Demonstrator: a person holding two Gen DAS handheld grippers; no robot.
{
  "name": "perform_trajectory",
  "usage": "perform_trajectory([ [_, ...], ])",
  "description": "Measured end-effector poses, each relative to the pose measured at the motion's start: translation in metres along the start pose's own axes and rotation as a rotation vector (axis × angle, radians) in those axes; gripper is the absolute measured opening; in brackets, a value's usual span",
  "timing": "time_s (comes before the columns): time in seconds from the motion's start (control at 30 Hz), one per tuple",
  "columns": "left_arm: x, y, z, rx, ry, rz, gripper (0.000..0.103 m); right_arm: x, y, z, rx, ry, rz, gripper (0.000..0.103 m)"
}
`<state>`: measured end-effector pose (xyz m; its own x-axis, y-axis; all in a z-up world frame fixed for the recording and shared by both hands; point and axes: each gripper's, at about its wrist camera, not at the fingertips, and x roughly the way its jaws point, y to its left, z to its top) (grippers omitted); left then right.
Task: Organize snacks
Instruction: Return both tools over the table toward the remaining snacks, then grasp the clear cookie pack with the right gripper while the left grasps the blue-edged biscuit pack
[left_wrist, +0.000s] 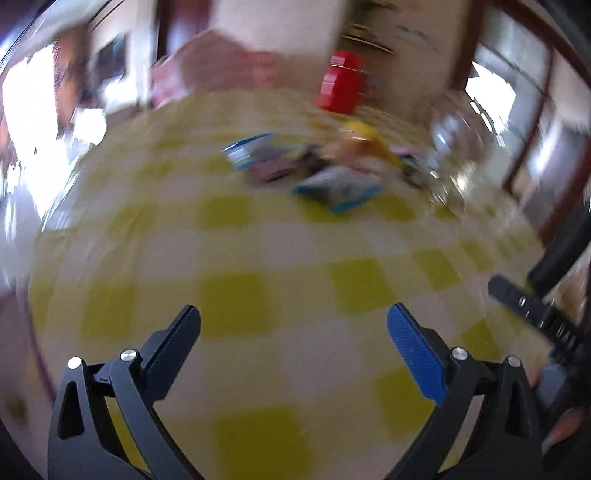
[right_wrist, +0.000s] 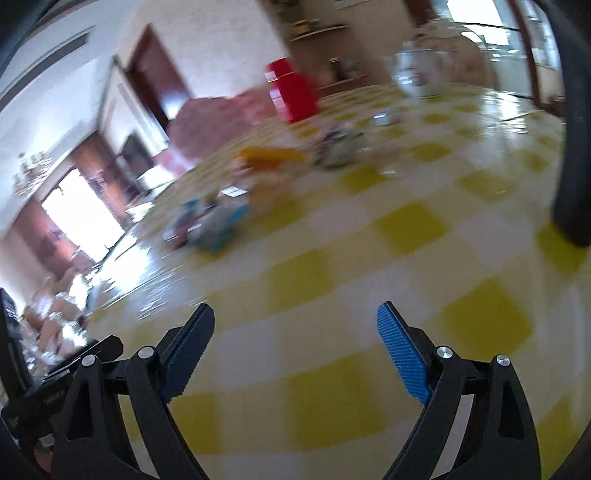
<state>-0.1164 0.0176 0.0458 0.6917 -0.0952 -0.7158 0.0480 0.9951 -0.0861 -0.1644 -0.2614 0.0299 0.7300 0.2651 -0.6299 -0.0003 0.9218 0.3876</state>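
Okay, your left gripper (left_wrist: 293, 321) & right gripper (right_wrist: 295, 319) both gape wide, nothing held, above the checked table (left_wrist: 295, 258). Snack pile (left_wrist: 314, 170) sits blurred at 12 o'clock, red box (left_wrist: 341, 83) behind it.

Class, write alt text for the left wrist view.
Open left tool hovers over a yellow-and-white checked tablecloth, holding nothing. Beyond lies a blurred pile of snack packets, with a red container behind it.
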Motion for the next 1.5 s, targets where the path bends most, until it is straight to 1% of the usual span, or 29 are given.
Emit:
perform_trajectory([
  [0.03,0.01,-0.016,0.006,0.045,0.003,-0.001,0.101,0.005,-0.012,0.005,0.013,0.009,-0.022,0.087],
  [0.1,0.033,-0.036,0.018,0.074,0.031,-0.02,0.101,0.016,-0.029,0.017,0.059,0.031,-0.033,0.087],
  [0.13,0.046,-0.045,0.024,0.072,0.054,-0.021,0.101,0.019,-0.044,0.028,0.076,0.028,-0.061,0.087],
  [0.17,0.057,-0.053,0.029,0.068,0.071,-0.009,0.101,0.022,-0.05,0.034,0.077,0.022,-0.089,0.087],
  [0.23,0.078,-0.065,0.038,0.061,0.087,0.009,0.101,0.033,-0.064,0.051,0.081,0.025,-0.129,0.087],
  [0.3,0.092,-0.075,0.046,0.051,0.092,0.019,0.101,0.046,-0.071,0.066,0.08,0.033,-0.165,0.087],
  [0.37,0.105,-0.079,0.053,0.029,0.11,0.002,0.101,0.066,-0.074,0.083,0.071,0.051,-0.188,0.087],
  [0.47,0.111,-0.078,0.056,-0.026,0.114,-0.041,0.101,0.09,-0.077,0.104,0.066,0.067,-0.207,0.087],
  [0.53,0.109,-0.07,0.056,-0.054,0.103,-0.034,0.101,0.106,-0.079,0.116,0.1,0.081,-0.193,0.088],
  [0.6,0.111,-0.061,0.056,-0.092,0.104,-0.013,0.101,0.117,-0.077,0.126,0.115,0.068,-0.196,0.088],
  [0.67,0.114,-0.055,0.059,-0.127,0.111,-0.014,0.101,0.132,-0.072,0.136,0.124,0.07,-0.202,0.088],
  [0.7,0.113,-0.054,0.059,-0.134,0.102,-0.017,0.101,0.142,-0.068,0.141,0.125,0.068,-0.222,0.088],
  [0.77,0.113,-0.053,0.06,-0.131,0.099,0.009,0.101,0.154,-0.062,0.15,0.106,0.073,-0.246,0.088],
  [0.83,0.113,-0.051,0.06,-0.128,0.105,0.006,0.101,0.168,-0.056,0.158,0.076,0.081,-0.286,0.088],
  [0.9,0.113,-0.049,0.061,-0.134,0.109,0.012,0.101,0.181,-0.051,0.164,0.016,0.105,-0.337,0.088],
  [0.93,0.114,-0.048,0.061,-0.134,0.11,0.018,0.101,0.182,-0.05,0.165,-0.003,0.112,-0.347,0.089],
  [1.0,0.114,-0.047,0.061,-0.13,0.109,0.025,0.101,0.186,-0.046,0.165,-0.069,0.129,-0.385,0.078],
  [1.03,0.115,-0.047,0.061,-0.126,0.109,0.028,0.101,0.184,-0.045,0.163,-0.101,0.133,-0.416,0.065],
  [1.07,0.115,-0.048,0.061,-0.122,0.109,0.03,0.101,0.18,-0.047,0.162,-0.107,0.124,-0.415,0.049],
  [1.1,0.116,-0.048,0.062,-0.116,0.11,0.03,0.101,0.173,-0.052,0.161,-0.108,0.113,-0.393,0.048],
  [1.17,0.118,-0.049,0.063,-0.099,0.116,0.026,0.101,0.162,-0.061,0.159,-0.093,0.095,-0.345,0.038],
  [1.23,0.119,-0.05,0.062,-0.077,0.121,0.031,0.101,0.15,-0.071,0.156,-0.072,0.092,-0.321,0.038],
  [1.3,0.121,-0.052,0.063,-0.05,0.127,0.043,0.101,0.137,-0.077,0.153,-0.04,0.089,-0.264,0.038],
  [1.4,0.123,-0.055,0.063,-0.003,0.147,0.055,0.101,0.118,-0.073,0.145,-0.049,0.059,-0.217,0.038],
  [1.43,0.123,-0.055,0.063,0.019,0.156,0.043,0.101,0.112,-0.071,0.14,-0.045,0.055,-0.183,0.038],
  [1.47,0.123,-0.052,0.065,0.01,0.153,0.025,0.101,0.107,-0.069,0.135,-0.045,0.057,-0.161,0.038],
  [1.5,0.122,-0.045,0.067,-0.028,0.141,0.0,0.101,0.104,-0.066,0.13,-0.055,0.056,-0.16,0.038],
])
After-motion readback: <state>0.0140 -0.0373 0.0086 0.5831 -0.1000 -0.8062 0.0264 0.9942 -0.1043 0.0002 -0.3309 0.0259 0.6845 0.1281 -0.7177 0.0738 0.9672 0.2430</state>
